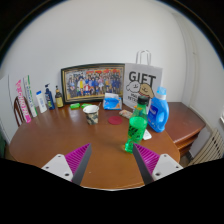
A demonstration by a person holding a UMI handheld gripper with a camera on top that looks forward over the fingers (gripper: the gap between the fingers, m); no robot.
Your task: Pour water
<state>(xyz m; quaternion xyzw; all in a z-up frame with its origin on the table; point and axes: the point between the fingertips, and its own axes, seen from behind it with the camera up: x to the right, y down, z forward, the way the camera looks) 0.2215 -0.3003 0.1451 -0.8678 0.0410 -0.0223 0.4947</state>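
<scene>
While gripper [108,160] hovers with fingers apart, holding nothing, green bottle [135,133] stands just ahead, near round tabletop [60,135] right edge; risk: off-centre grasp tips bottle against blue detergent jug [158,110]

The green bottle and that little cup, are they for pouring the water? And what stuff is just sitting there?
For the job:
- green bottle, just ahead of the open gripper, nearer its right finger
- white cup, farther back on the round wooden table

Just lying about:
- blue detergent jug
- white gift bag
- framed photo
- small bottles by the wall
</scene>
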